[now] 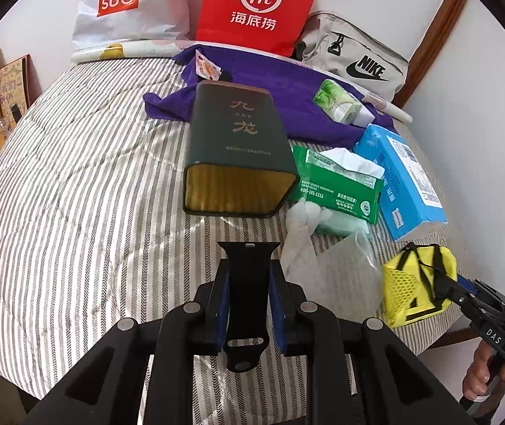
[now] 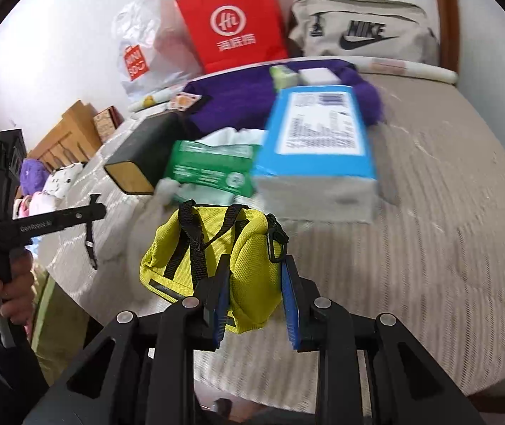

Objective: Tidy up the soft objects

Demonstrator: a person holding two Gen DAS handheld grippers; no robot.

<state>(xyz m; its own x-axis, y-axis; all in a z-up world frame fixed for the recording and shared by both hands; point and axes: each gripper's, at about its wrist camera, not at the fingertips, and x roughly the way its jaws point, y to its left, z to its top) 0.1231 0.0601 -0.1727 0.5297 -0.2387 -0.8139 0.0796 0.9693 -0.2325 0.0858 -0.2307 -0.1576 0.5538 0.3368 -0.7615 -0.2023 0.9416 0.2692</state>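
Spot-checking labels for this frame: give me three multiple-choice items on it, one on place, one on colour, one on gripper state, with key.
1. Where is the green tissue pack?
A. between dark tin and blue tissue pack
B. on the Nike bag
C. inside the red bag

2. What colour is the towel at the back?
A. yellow
B. purple
C. white

3. What is the right gripper doing?
A. empty, open
B. holding the tin
C. closed on the yellow pouch

Key: A, dark tin left, blue tissue pack right; B, plainly purple; C, yellow pouch sits between its pads.
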